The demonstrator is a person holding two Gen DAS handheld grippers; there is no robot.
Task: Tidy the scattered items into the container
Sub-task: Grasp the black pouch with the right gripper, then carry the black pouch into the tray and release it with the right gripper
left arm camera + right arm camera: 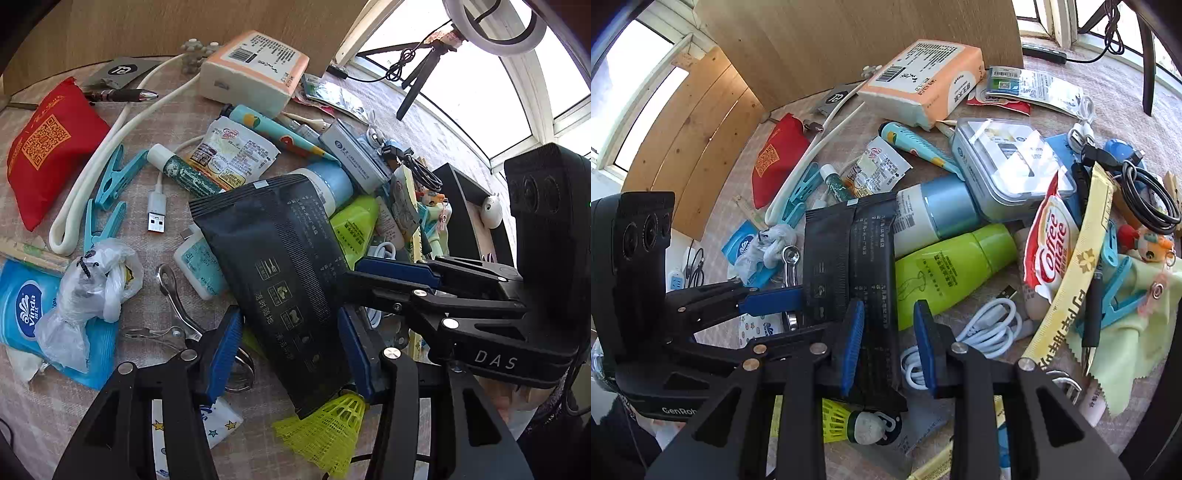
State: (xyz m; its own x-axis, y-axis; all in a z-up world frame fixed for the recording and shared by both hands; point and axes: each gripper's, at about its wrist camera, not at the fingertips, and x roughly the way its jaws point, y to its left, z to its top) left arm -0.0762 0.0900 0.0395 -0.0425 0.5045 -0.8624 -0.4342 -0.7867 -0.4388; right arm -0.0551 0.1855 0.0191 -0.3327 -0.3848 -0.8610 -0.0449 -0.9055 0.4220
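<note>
A black foil pouch (280, 273) lies across the clutter, over a blue-white bottle (328, 182) and a green bottle (356, 225). My left gripper (290, 350) is open, its blue pads on either side of the pouch's lower part. My right gripper (373, 266) comes in from the right, its fingers at the pouch's right edge. In the right wrist view the right gripper (888, 343) is open, straddling the pouch (849, 266) edge, with the left gripper's finger (768, 297) touching the pouch from the left. No container shows.
A yellow shuttlecock (328, 432) lies under the pouch's near end. Around are a tissue box (255, 66), red bag (48, 147), blue clips (114, 173), USB cable (157, 212), Vinda tissues (26, 306), white cable (990, 328), Coffee-mate sachet (1049, 240) and clear case (1008, 166).
</note>
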